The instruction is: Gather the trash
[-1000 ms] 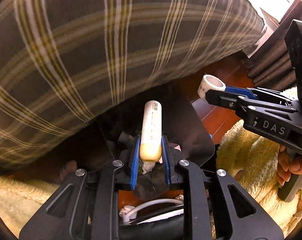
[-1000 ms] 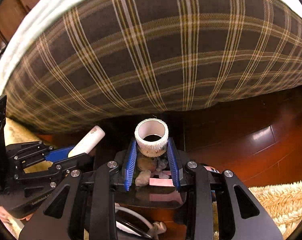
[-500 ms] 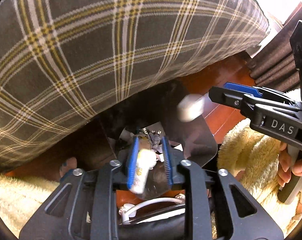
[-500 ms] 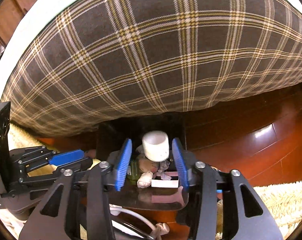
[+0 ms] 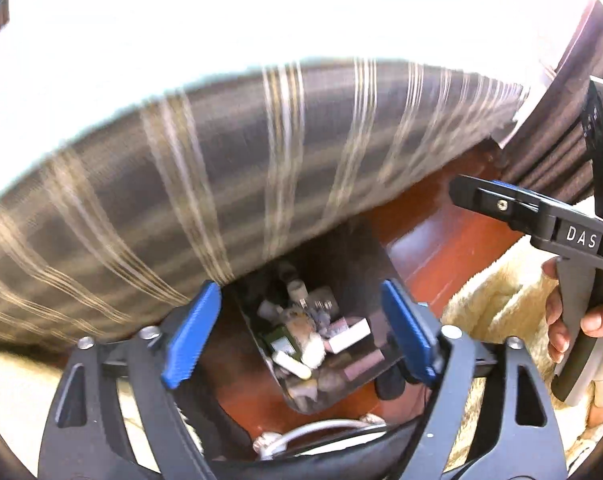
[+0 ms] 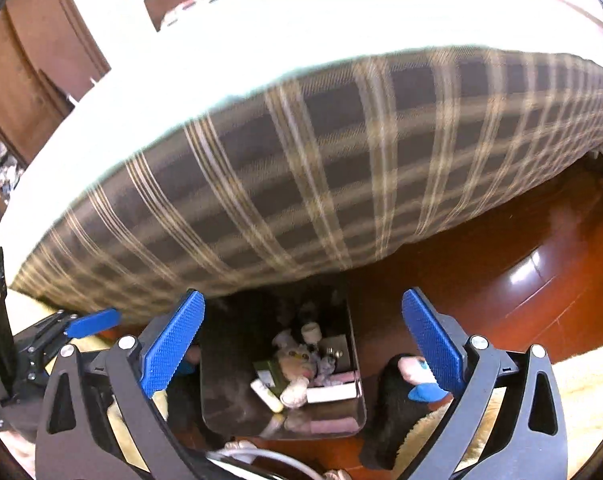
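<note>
Pointing steeply downward, the left gripper [image 5: 297,332] hangs over a dark trash bin [image 5: 375,256], its blue fingers [image 5: 191,338] spread wide after just opening, with nothing between them. Below the gap, inside the bin, lies the cream tube [image 5: 291,362] among scraps, a white tape roll [image 5: 296,290] farther in beyond the fingertips. The right gripper [image 6: 301,344] tilts down over the same bin [image 6: 221,368] as well, jaws also just opened to their widest and empty; the tube [image 6: 266,395] and roll [image 6: 311,332] sit in the bin between and below its fingers. From the left wrist view, a hand [image 5: 577,320] wraps the right gripper's handle to the right of the fingers. A plaid bed cover [image 6: 321,184] looms just beyond the fingertips, above red wooden floor [image 6: 481,280].
</note>
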The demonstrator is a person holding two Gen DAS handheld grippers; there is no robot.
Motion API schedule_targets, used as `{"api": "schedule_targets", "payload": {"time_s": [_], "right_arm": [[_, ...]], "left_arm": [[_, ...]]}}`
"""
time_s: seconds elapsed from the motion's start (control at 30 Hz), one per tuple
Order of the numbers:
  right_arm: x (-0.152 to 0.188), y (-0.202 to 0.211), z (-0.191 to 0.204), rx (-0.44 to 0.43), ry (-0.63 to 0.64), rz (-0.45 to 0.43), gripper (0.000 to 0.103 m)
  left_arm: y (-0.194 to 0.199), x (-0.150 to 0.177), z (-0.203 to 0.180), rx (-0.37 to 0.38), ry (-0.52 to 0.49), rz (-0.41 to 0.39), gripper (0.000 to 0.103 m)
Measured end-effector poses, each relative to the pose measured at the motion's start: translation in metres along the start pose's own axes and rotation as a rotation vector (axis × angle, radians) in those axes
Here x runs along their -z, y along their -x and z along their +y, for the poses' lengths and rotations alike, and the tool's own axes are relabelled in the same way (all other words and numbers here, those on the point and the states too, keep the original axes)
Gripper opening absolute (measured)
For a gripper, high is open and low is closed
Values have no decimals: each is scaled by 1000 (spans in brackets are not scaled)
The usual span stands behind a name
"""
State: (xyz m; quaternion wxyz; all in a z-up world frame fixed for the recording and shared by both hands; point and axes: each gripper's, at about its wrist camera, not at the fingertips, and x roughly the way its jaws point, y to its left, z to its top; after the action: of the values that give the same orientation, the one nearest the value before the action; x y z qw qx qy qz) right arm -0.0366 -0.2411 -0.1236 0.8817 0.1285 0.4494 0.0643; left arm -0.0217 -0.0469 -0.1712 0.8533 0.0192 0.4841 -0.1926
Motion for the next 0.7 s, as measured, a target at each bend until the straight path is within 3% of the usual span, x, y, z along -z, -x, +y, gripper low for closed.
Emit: {"api": "schedule_targets", "payload": {"time_s": [0.13, 0.4, 0.7], "right_arm": [[-15, 39, 14, 58, 51, -99, 100], [-51, 117, 45, 216, 164, -290, 100], [-85, 178, 61, 208, 165, -453, 100]], "left_arm": [[42, -19, 6, -29, 7, -107, 94], [120, -59, -1, -98, -10, -309, 95], [205, -92, -11, -151, 0, -557, 95]]}}
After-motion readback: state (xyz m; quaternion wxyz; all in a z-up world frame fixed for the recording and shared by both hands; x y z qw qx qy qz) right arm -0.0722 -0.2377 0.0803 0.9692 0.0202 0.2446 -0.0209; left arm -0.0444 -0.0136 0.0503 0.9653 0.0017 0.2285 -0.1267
